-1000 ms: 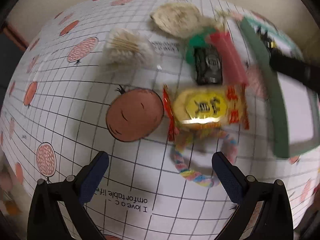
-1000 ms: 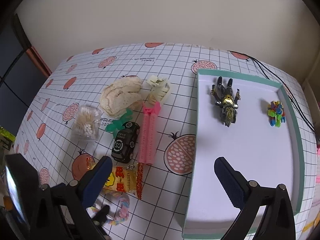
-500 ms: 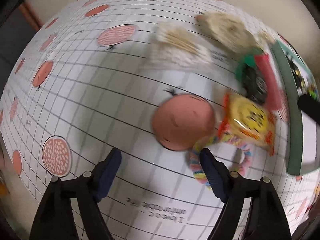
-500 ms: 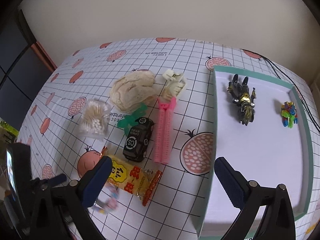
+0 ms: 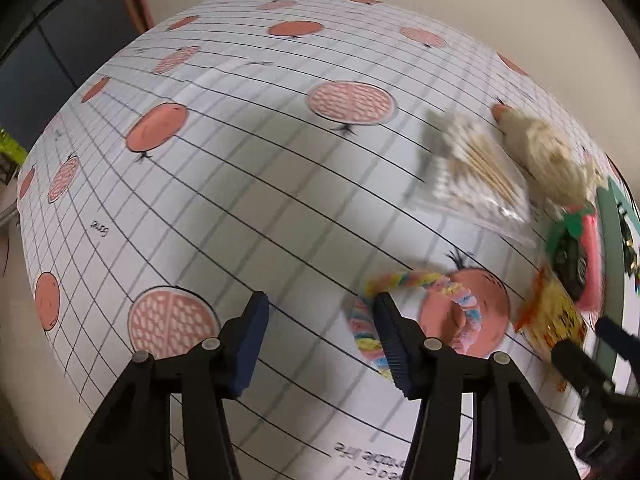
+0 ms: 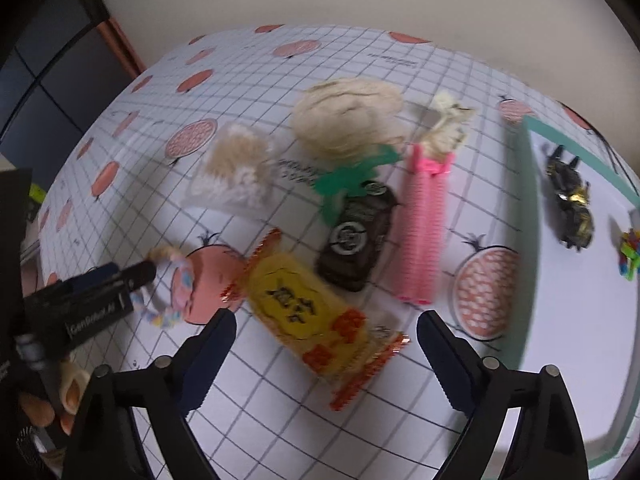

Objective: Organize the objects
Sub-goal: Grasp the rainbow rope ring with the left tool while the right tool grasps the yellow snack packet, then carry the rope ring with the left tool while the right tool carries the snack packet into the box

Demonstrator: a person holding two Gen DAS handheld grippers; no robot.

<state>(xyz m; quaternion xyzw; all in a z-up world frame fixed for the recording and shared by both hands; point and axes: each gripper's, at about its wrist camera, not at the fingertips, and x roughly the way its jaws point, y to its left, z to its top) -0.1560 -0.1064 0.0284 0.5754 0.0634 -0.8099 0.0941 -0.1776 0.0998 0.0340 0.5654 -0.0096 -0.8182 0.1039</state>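
Observation:
My left gripper (image 5: 322, 340) is open over the tablecloth; its right finger (image 5: 394, 344) covers the left part of a pastel braided ring (image 5: 460, 304) lying on a peach print. In the right wrist view that ring (image 6: 180, 276) sits at the left gripper's (image 6: 132, 276) tip. My right gripper (image 6: 328, 344) is open, low over a yellow snack pack (image 6: 304, 308) that lies between its fingers. Behind it lie a black toy car (image 6: 356, 232), a pink curler (image 6: 426, 224), a green clip (image 6: 352, 176) and a swab box (image 6: 236, 168).
A teal-rimmed white tray (image 6: 536, 200) at the right holds a black-gold toy (image 6: 572, 204) and small colourful pieces (image 6: 630, 252). A beige bundle (image 6: 348, 116) and a cream clip (image 6: 448, 128) lie further back. A hand (image 6: 60, 392) holds the left gripper.
The left gripper swung left and lower, and the ring shifted from under the snack pack onto the peach print. The right gripper came down closer to the snack pack.

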